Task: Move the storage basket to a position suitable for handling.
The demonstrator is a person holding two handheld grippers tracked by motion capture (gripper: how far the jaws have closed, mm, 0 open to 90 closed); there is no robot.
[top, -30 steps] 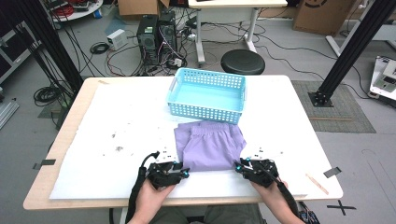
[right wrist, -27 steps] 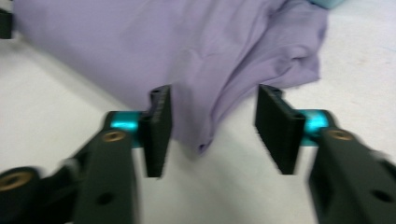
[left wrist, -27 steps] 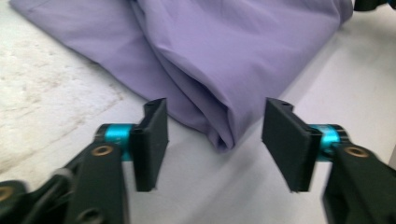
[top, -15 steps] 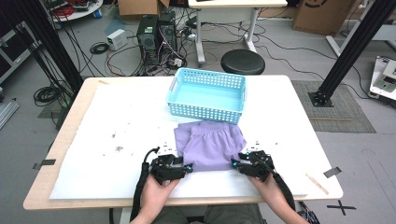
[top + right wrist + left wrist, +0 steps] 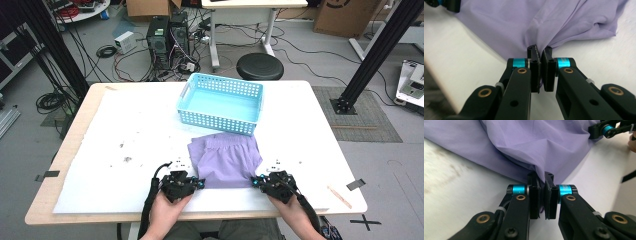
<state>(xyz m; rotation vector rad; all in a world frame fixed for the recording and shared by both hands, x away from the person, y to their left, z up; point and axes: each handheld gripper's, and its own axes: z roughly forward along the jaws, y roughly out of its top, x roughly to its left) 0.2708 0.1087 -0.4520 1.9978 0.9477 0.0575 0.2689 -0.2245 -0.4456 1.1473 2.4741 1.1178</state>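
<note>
Nearest, both grippers sat at the cloth's [image 5: 225, 161] near edge, one at each corner. Left gripper [image 5: 200, 184] was at the near left corner, held in the left hand [image 5: 167, 212]; its jaws had just been closing and now pinched a fold of the cloth, as the left gripper view showed [image 5: 541, 181], with fabric bunched up and pulled taut between the pads. Right gripper [image 5: 255, 181] was at the near right corner, held in the right hand [image 5: 295, 215]; its jaws had likewise just been closing and clamped a gathered fold [image 5: 539, 53]. In the left gripper view the other gripper's tip [image 5: 607, 130] touched the far corner of the cloth.

Cloth: purple, lay flat on the white table [image 5: 125, 130], creased where pinched, with a gathered band along its far edge. Dark specks [image 5: 127, 159] marked the table left of the cloth.

Beyond the cloth, just past its far edge, stood a blue basket [image 5: 187, 95], perforated walls, upright. Whether cloth and basket touched could not be told.

Farther off, past the basket, a black stool [image 5: 259, 66] stood on the floor.
</note>
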